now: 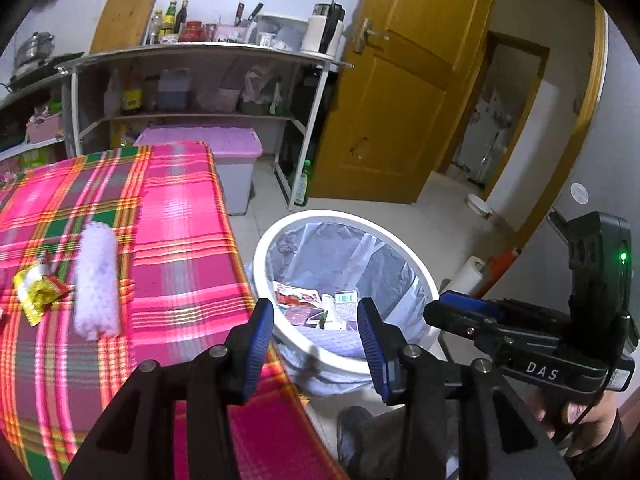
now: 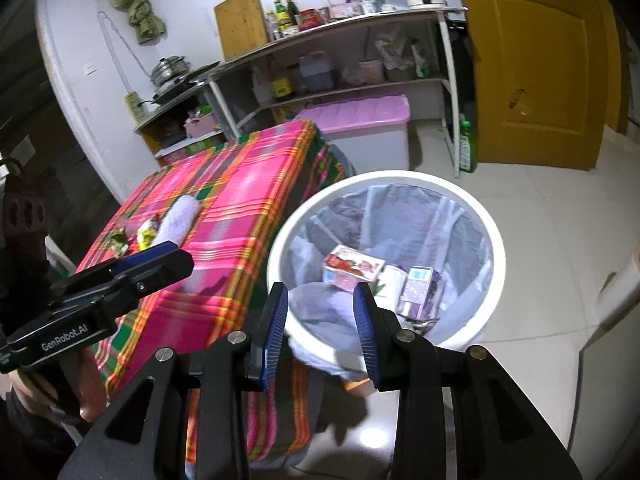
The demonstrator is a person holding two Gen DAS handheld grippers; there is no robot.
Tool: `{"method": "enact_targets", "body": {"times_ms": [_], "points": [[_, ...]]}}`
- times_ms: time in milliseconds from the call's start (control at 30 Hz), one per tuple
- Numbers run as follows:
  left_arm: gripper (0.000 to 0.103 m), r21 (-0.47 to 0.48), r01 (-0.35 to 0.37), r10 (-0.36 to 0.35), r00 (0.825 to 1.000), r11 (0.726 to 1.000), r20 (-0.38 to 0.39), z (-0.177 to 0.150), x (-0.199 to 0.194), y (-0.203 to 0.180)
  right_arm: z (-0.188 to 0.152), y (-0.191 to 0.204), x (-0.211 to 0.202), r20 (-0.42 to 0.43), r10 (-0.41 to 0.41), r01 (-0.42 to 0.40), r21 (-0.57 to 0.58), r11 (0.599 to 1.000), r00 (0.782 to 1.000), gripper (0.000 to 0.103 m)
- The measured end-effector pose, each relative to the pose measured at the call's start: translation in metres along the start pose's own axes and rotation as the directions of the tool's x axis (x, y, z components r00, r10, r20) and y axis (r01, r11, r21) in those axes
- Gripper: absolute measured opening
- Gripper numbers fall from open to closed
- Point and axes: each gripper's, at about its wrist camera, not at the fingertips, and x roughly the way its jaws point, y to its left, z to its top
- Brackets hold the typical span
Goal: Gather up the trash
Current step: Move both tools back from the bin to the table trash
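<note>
At left of the left-wrist frame, a yellow wrapper [image 1: 38,290] and white fluffy roll [image 1: 97,280] lie on the plaid tablecloth [image 1: 180,216]. Both are judged light and crushable; pinch mid-body. Left gripper [image 1: 316,314] and right gripper [image 2: 321,300] stand spread, empty, over the bin [image 1: 262,256].

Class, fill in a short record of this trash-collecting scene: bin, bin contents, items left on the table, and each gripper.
bin: white round bin with clear liner, on the floor beside the table
contents: small cartons
table: pink plaid cloth; white fluffy roll, yellow wrapper still on it
left gripper: open, empty
right gripper: open, empty
</note>
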Motion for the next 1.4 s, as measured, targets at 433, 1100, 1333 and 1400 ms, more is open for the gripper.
{"method": "enact_targets", "body": {"times_ms": [433,1100,1333,1400], "points": [[0.043,-0.032,-0.107,0.109,0.992,0.994,0.061,-0.016,-0.046,0.023,-0.004,0.039,-0.002,-0.004,0.062,-0.062,-0.066,0.996,0.998,0.035],[0.043,-0.152,-0.212,0.227,0.969,0.965,0.093,-0.04,-0.093,0.085,-0.001,0.093,0.022,-0.061,0.139,-0.146,-0.135,0.98,0.988,0.035],[0.043,-0.194,-0.245,0.269,0.957,0.95,0.107,-0.043,-0.106,0.107,0.006,0.111,0.033,-0.075,0.158,-0.169,-0.158,0.973,0.985,0.035],[0.043,-0.201,-0.252,0.278,0.954,0.946,0.109,-0.043,-0.108,0.112,0.008,0.116,0.037,-0.079,0.164,-0.175,-0.167,0.97,0.983,0.035]]}}
